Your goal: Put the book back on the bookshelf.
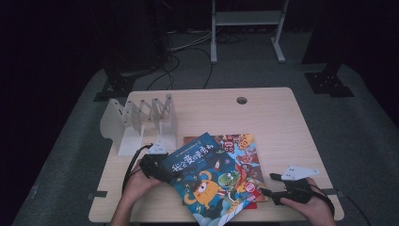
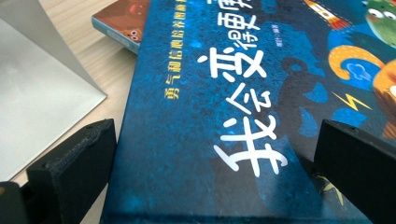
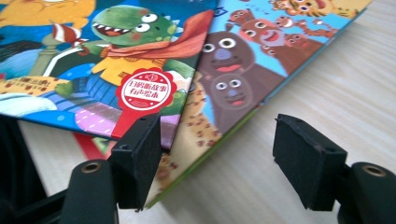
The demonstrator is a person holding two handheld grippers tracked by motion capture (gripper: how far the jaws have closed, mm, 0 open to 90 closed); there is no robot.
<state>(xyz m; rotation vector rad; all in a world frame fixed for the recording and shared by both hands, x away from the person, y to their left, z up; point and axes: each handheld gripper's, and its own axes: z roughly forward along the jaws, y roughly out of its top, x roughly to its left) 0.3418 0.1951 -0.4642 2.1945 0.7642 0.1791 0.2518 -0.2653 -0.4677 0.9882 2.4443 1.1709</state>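
Observation:
A blue picture book (image 1: 207,181) with white characters and an orange monster lies askew on top of a small pile. Under it is a book with bears and a tiger (image 1: 242,150). My left gripper (image 1: 162,172) is at the blue book's left edge. In the left gripper view its jaws (image 2: 215,172) stand wide apart, one beside the spine and one over the blue cover (image 2: 224,93). My right gripper (image 1: 270,184) is at the pile's right corner. It (image 3: 219,154) is open, the left pad by the corner of the bear book (image 3: 261,60) and the right pad over bare table.
A white accordion book rack (image 1: 141,120) stands at the table's back left, just beyond my left gripper. A red book edge (image 3: 88,144) shows under the pile. The wooden table (image 1: 263,113) has a cable hole (image 1: 242,100) near its far edge.

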